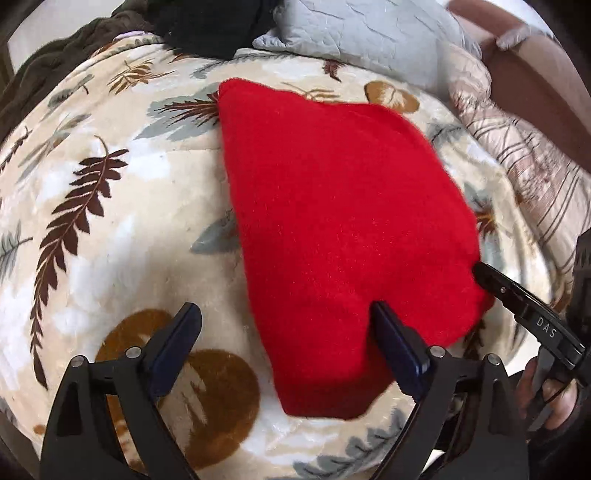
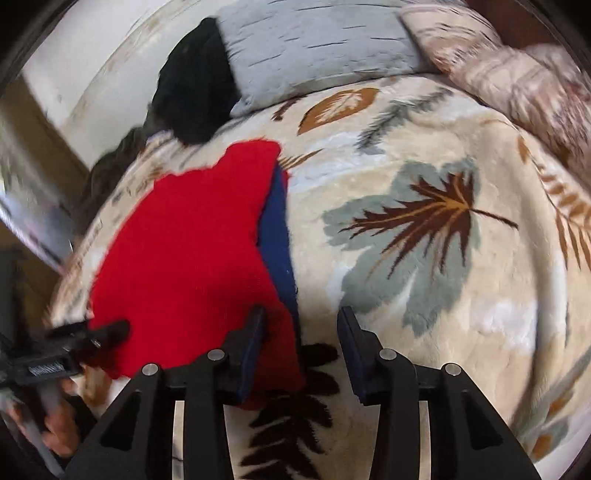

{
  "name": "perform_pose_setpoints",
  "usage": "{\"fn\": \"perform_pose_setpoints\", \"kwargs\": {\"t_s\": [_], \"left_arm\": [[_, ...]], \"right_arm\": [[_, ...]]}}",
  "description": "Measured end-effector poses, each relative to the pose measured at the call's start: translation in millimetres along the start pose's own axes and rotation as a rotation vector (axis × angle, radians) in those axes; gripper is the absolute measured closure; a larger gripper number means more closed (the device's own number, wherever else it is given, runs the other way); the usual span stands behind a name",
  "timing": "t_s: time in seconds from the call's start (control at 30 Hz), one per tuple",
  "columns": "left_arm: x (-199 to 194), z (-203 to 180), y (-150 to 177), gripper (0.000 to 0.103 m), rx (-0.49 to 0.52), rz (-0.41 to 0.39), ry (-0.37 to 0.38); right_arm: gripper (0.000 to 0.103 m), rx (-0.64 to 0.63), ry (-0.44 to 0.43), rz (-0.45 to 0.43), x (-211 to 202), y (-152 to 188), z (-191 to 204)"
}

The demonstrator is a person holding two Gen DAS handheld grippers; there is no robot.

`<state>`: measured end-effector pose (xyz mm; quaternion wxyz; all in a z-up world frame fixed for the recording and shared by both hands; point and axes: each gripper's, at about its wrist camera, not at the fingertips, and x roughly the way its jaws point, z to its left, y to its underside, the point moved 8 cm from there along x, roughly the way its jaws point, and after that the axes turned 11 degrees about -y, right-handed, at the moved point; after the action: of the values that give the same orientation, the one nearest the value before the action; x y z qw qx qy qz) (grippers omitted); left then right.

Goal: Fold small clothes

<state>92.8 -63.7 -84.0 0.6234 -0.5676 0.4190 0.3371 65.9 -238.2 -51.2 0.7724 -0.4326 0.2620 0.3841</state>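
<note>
A small red fleece garment (image 1: 340,229) lies folded flat on a cream blanket printed with leaves (image 1: 110,229). In the right wrist view the same garment (image 2: 192,251) shows a dark blue strip (image 2: 277,229) along its right edge. My left gripper (image 1: 286,317) is open at the garment's near edge, with its right finger (image 1: 391,339) over the red cloth and its left finger over the blanket. My right gripper (image 2: 301,328) is open at the garment's near right corner, its left finger (image 2: 251,343) on the cloth. The right gripper's tip (image 1: 491,278) touches the garment's right edge in the left wrist view.
A grey pillow (image 1: 369,33) and a black cloth (image 1: 207,26) lie at the far end of the bed. A striped quilt (image 1: 524,155) is bunched at the right. A dark brown blanket (image 1: 48,62) lies at the far left. The blanket (image 2: 424,229) spreads wide to the garment's right.
</note>
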Motion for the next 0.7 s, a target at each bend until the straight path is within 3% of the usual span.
{"fn": "perform_pose_setpoints", "kwargs": {"t_s": [0.1, 0.2, 0.3, 0.4, 0.47, 0.53, 0.7], "left_arm": [[-18.8, -3.2, -2.8, 0.01, 0.029, -0.056, 0.011], [-21.8, -6.6, -3.2, 0.01, 0.068, -0.104, -0.044], [7.2, -9.0, 3.8, 0.009, 0.077, -0.034, -0.063], [11.6, -2.6, 4.1, 0.006, 0.013, -0.005, -0.017], [9.3, 0.1, 4.6, 0.006, -0.002, 0.007, 0.005], [0.9, 3.4, 6.4, 0.006, -0.004, -0.007, -0.001], [-23.4, 7.8, 14.9, 0.006, 0.021, -0.087, -0.066]], "right_arm": [[0.061, -0.055, 0.007, -0.054, -19.3, -8.3, 14.1], [0.06, -0.14, 0.029, -0.071, -23.6, -11.4, 27.4], [0.061, -0.16, 0.116, 0.036, 7.1, -0.3, 14.8], [0.048, -0.101, 0.107, 0.019, 10.6, 1.1, 1.7], [0.047, -0.07, 0.088, 0.033, 8.8, -0.6, -3.6], [0.042, -0.075, 0.103, 0.053, 6.4, -1.9, -5.5], [0.038, -0.115, 0.175, 0.103, -7.8, 0.6, -5.5]]}}
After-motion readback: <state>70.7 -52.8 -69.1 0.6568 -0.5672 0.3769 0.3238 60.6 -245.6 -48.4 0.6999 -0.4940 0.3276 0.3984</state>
